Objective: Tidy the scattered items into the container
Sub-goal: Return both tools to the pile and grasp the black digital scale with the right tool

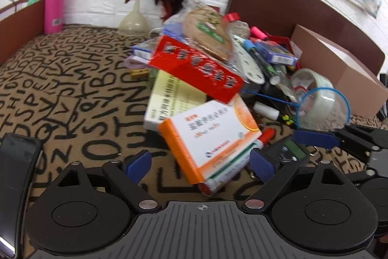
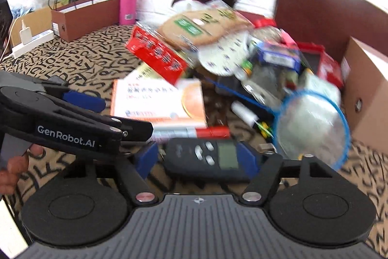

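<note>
Two wrist views, both aimed at one pile of clutter on the letter-print tablecloth. Left wrist view: left gripper jaws spread wide, nothing held; orange-and-white medicine box sits between the blue pads, touching neither that I can tell, resting on a red-capped glue tube. Red box tilts on top of a yellow-green box. Tape roll and blue-rimmed net lie to the right, just beside the brown cardboard container, which looks mostly empty here. Pink flask stands upright at the back wall. Right gripper's blue fingertips poke in from the right edge. Right wrist view, motion-blurred: right gripper jaws released, straddling a black handheld device with a small screen; contact with the pads unclear. Left gripper enters from the left, over the medicine box. Cardboard container at far right, net just in front of it.
</note>
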A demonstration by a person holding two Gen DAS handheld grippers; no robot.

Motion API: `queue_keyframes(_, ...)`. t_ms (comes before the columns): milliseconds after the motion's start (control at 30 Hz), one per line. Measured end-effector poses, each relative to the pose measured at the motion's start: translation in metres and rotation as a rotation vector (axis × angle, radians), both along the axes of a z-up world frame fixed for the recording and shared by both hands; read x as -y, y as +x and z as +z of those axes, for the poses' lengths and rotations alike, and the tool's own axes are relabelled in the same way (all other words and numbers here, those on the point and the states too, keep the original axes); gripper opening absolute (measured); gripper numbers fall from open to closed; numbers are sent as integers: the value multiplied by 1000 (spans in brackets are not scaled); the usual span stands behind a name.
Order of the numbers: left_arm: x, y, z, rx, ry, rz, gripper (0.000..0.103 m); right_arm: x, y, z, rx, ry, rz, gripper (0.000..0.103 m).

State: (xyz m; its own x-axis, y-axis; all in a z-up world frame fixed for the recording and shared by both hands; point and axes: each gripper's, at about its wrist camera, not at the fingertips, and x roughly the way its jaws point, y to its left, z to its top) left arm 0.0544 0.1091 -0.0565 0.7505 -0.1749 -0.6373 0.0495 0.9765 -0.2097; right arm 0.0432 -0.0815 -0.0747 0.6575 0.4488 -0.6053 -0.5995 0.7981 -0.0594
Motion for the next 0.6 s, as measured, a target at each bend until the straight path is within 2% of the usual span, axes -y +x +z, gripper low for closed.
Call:
queue_keyframes(67, -4, -1, 1, -2, 0, 11, 94, -10, 5, -2, 9, -3, 20, 69)
queue_keyframes(200, -3, -4, 0, -27, -10, -25, 92, -22, 10, -10, 11, -54, 40, 59)
queue_keyframes(267, 4, -5, -1, -39, -7, -68, 85, -19, 4, -12, 39, -108, 41, 55)
queue_keyframes(333, 11, -5, -4, -49, -6, -106, 83, -11, -4, -15, 61, -162, 36, 55)
queue_keyframes(467, 24, -7, -9, -65, -2, -140, 81, 17, -12, -16, 36, -155, -13, 55)
queue_keyframes(600, 24, -8, -11, -62, 6, -127, 81, 43, -28, -16, 41, -163, -45, 55)
